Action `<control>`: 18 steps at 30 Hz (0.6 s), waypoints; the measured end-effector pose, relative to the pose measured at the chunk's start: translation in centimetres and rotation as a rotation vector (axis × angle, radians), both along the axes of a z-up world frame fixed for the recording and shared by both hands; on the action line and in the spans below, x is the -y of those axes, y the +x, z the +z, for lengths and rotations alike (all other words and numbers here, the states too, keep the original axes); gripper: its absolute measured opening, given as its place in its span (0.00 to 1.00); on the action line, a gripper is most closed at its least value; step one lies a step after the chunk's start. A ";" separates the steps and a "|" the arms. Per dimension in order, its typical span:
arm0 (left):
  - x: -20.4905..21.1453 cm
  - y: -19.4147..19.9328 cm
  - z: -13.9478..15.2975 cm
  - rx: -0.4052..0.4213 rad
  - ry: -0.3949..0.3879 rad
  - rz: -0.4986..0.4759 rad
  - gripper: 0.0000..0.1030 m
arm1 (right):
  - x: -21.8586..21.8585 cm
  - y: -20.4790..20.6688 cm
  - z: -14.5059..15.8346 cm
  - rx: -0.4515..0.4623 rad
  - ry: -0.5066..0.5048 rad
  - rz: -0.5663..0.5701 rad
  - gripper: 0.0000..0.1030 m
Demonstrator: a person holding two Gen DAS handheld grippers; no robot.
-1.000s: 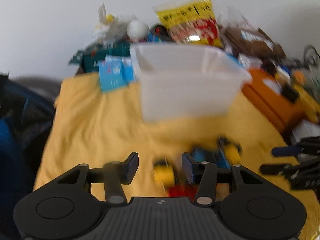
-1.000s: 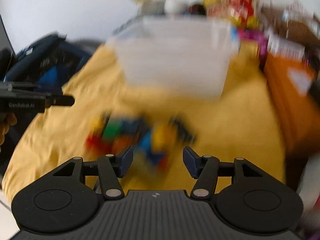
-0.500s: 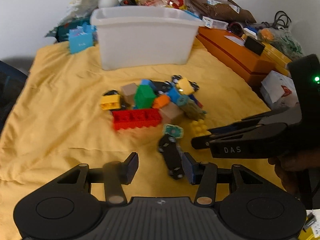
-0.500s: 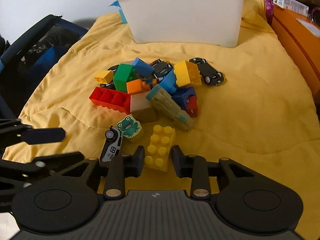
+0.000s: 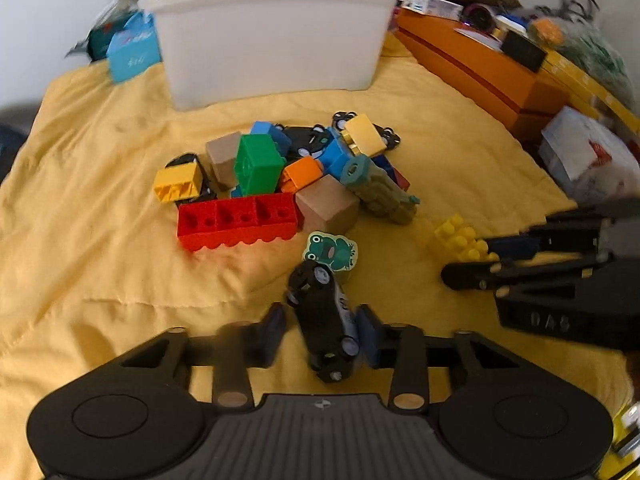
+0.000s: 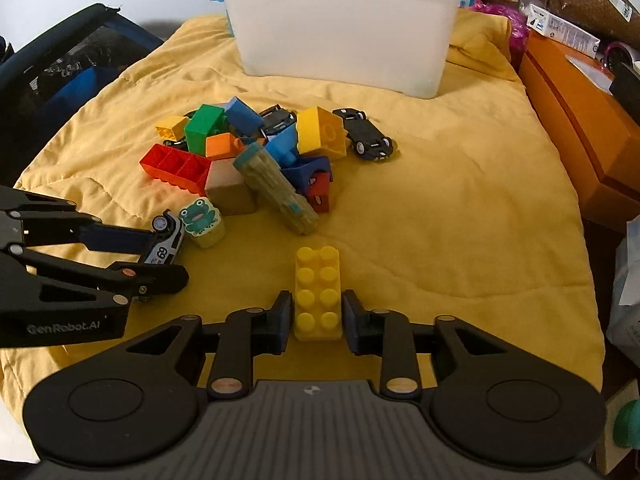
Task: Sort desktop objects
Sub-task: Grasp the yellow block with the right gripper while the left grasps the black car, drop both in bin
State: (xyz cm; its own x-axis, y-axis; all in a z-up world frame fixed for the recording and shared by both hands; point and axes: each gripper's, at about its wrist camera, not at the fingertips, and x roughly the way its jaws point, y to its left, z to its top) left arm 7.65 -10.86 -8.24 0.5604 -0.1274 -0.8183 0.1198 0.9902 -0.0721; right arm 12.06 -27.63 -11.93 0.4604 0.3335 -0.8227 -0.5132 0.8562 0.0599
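- Brick [image 6: 319, 293], yellow, lies lengthwise between the narrowly parted right tongs [image 6: 316, 316], not yet clamped.
- Toy car [image 5: 326, 326] lies lengthwise between the left tongs [image 5: 322, 330], parted, one finger [image 5: 366, 334] touching it.

One white bin [image 6: 344, 28], three toy cars [image 6: 366, 134], two claws [image 6: 314, 316]

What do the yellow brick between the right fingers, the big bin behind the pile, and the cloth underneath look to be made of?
Yellow brick: moulded plastic, glossy, with round studs on top. Bin: translucent whitish plastic, smooth walls and a rolled rim. Cloth: soft yellow fabric, matte, with wrinkles and stitched seams, possibly quilted.
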 end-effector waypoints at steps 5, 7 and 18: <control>-1.0 -0.8 1.0 0.032 -0.008 0.006 0.32 | 0.9 0.1 0.8 0.003 0.048 -0.011 0.26; -1.8 -1.0 1.9 0.047 -0.019 0.027 0.32 | 1.1 0.2 1.5 0.011 0.075 -0.017 0.26; -7.4 1.6 11.7 0.209 -0.086 0.131 0.32 | 1.1 4.4 10.8 0.151 0.265 -0.047 0.27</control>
State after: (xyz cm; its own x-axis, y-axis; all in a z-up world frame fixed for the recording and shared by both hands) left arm 9.28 -3.47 3.50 0.7327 -0.1064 -0.6722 0.0119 0.9896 -0.1437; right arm 16.48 -28.71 -1.10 0.5909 0.5028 -0.6309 -0.4932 0.8440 0.2107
